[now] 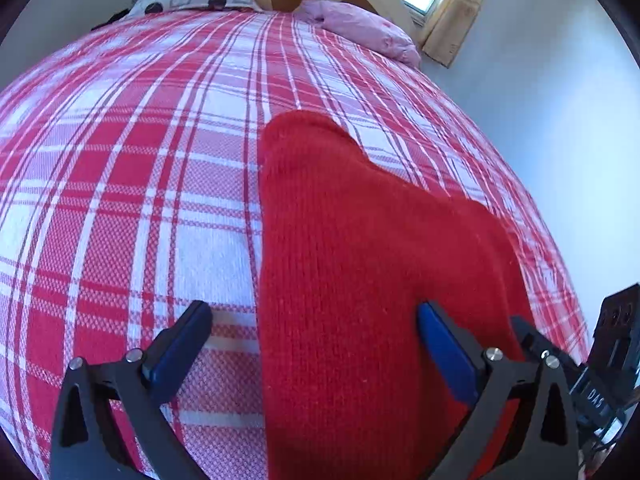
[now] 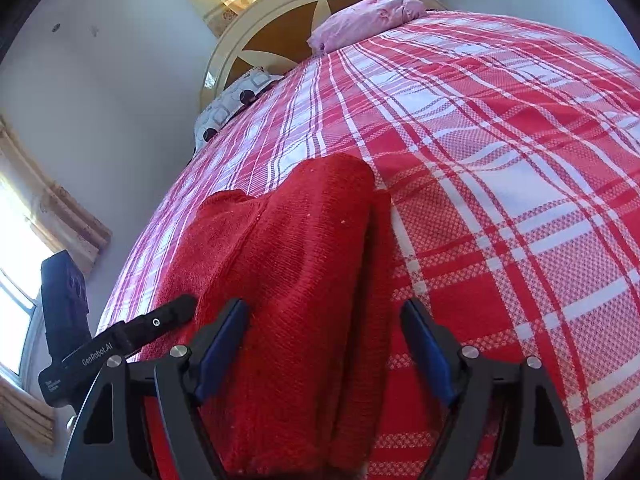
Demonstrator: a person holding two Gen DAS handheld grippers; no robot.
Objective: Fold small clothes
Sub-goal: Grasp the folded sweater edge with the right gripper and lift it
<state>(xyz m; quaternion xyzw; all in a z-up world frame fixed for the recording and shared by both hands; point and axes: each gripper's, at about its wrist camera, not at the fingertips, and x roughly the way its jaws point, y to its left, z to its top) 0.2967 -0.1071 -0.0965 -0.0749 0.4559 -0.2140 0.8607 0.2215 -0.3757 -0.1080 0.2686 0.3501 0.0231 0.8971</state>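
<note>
On the red-and-white plaid bedspread (image 1: 120,200) we see the red knitted garment (image 1: 340,260) lying folded lengthwise, its long axis running from our grippers away toward the headboard (image 2: 276,36), where a pink pillow (image 2: 368,20) and a patterned pillow (image 2: 228,108) rest. Our left gripper (image 1: 316,316) stands wide open over the garment's left edge, one blue pad over the bedspread and the other over the knit, gripping nothing. Our right gripper (image 2: 324,316) is likewise spread wide, straddling the raised fold of the garment without pinching it; whether the pads brush the cloth we cannot tell.
</note>
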